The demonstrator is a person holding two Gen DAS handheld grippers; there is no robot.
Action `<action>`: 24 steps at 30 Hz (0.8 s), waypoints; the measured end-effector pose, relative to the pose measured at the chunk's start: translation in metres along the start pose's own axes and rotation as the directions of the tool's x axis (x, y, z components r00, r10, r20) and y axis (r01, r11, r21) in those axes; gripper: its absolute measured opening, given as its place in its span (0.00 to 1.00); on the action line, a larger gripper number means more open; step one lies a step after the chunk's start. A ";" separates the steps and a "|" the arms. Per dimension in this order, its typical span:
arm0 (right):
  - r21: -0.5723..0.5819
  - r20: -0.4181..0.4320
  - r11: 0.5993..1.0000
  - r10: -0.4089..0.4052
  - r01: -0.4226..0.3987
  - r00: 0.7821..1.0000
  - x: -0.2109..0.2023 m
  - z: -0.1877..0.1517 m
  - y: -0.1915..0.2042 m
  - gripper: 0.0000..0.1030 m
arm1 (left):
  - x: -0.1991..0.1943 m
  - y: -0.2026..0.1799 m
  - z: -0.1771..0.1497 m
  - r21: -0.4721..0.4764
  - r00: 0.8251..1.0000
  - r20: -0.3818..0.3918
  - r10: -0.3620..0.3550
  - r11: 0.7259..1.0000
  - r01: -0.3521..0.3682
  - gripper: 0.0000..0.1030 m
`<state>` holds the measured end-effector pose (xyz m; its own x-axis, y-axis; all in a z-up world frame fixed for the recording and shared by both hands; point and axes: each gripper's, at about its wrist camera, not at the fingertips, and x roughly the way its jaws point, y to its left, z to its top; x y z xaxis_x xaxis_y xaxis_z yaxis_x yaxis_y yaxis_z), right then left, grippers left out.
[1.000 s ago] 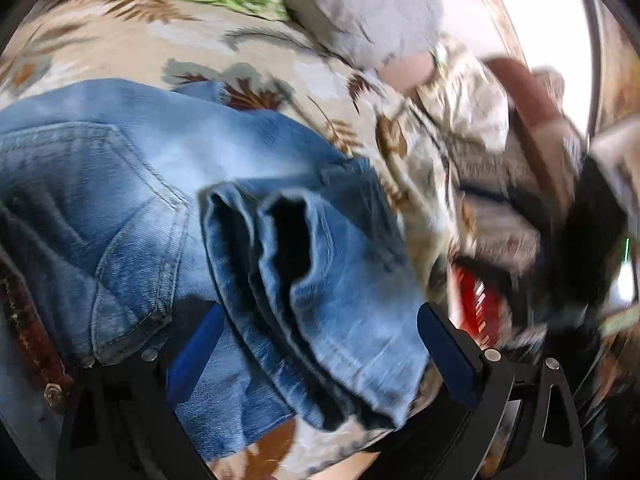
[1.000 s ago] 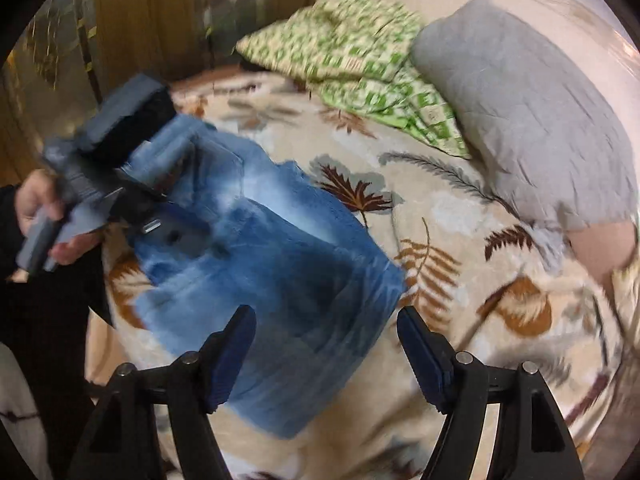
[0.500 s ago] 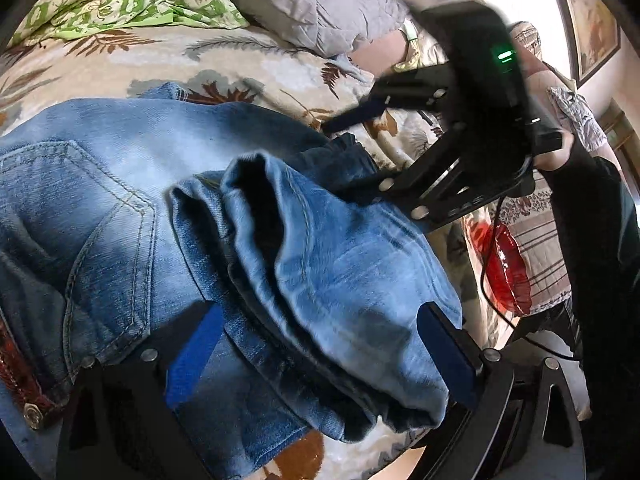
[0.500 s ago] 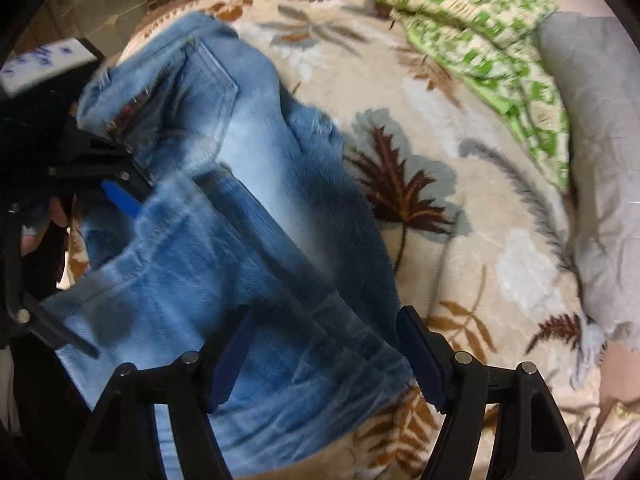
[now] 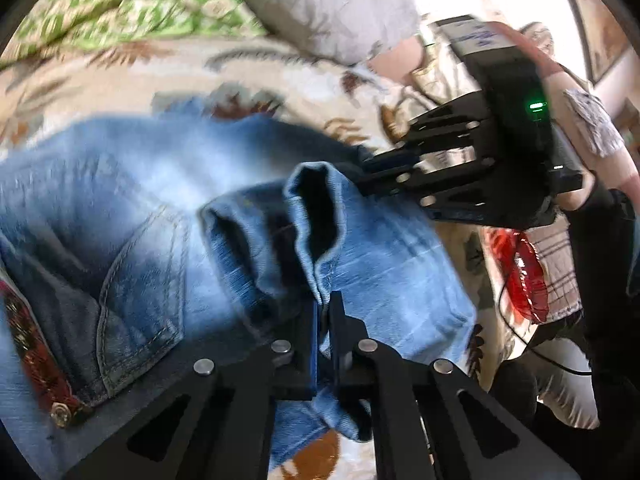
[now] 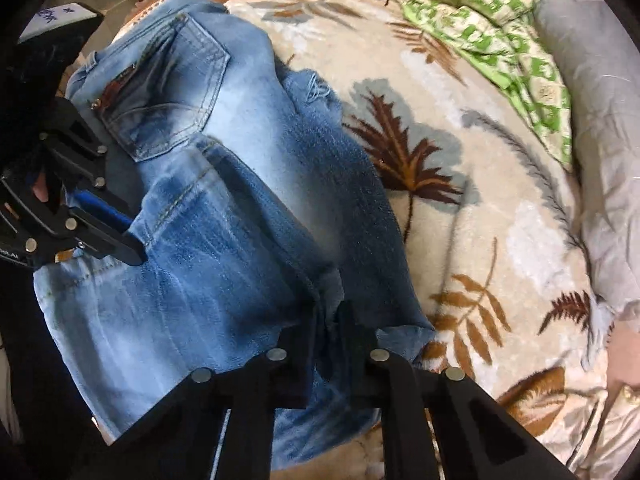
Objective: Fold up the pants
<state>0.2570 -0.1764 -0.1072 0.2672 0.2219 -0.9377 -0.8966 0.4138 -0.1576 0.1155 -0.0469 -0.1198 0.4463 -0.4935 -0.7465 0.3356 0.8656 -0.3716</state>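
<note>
Faded blue jeans (image 5: 120,200) lie partly folded on a leaf-patterned blanket, legs doubled over the seat with the back pocket showing (image 6: 176,92). My left gripper (image 5: 324,308) is shut on the hem edge of the folded legs (image 5: 384,264). It also shows in the right wrist view (image 6: 132,240) at the jeans' left side. My right gripper (image 6: 330,320) is shut on the opposite edge of the folded legs (image 6: 224,248). It shows in the left wrist view (image 5: 360,178), pinching the far edge.
The beige blanket with brown leaves (image 6: 460,208) covers the bed. A green patterned cloth (image 6: 480,24) and a grey pillow (image 6: 600,120) lie at the far side. A person in a checked shirt (image 5: 560,264) stands at the bed's edge.
Both grippers were open and apart from the cloth; both have now closed on opposite edges of the folded jeans legs. The right gripper moved down onto the jeans.
</note>
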 end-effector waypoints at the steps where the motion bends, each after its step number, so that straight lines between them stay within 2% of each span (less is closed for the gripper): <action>1: 0.010 0.011 1.000 -0.012 0.012 1.000 -0.004 0.000 0.001 0.08 | -0.005 -0.005 0.002 0.025 1.000 0.014 0.006 1.000 -0.007 0.04; 5: 0.077 0.092 0.996 -0.051 0.044 0.994 -0.026 -0.013 -0.002 0.07 | -0.013 -0.019 0.017 0.082 0.998 0.045 0.033 0.996 -0.037 0.04; 9: 0.147 0.160 0.988 -0.065 0.042 0.985 -0.047 -0.022 -0.009 0.07 | -0.018 -0.019 0.024 0.061 0.999 0.037 0.017 0.998 -0.020 0.04; 12: 0.141 0.151 0.989 -0.059 0.038 0.987 -0.041 -0.020 -0.010 0.07 | -0.011 -0.018 0.021 0.050 0.999 0.022 0.048 0.998 -0.049 0.04; 15: 0.138 0.117 0.989 -0.074 0.057 0.990 -0.024 -0.013 -0.006 0.07 | 0.003 -0.002 0.021 0.009 0.997 -0.005 0.079 0.997 -0.079 0.04; 21: 0.243 0.139 0.966 -0.121 0.085 0.983 -0.019 -0.015 -0.024 0.07 | 0.011 0.007 0.039 0.022 0.995 0.006 0.100 0.995 -0.100 0.04; 24: 0.293 0.112 0.953 -0.114 0.077 0.987 -0.006 -0.019 -0.033 0.07 | 0.029 0.018 0.043 -0.001 0.993 -0.072 0.097 0.995 -0.097 0.05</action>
<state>0.2787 -0.2082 -0.1021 0.4056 0.2708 -0.8730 -0.7307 0.6698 -0.1317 0.1697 -0.0493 -0.1243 0.4160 -0.3997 -0.8168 0.2899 0.9097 -0.2974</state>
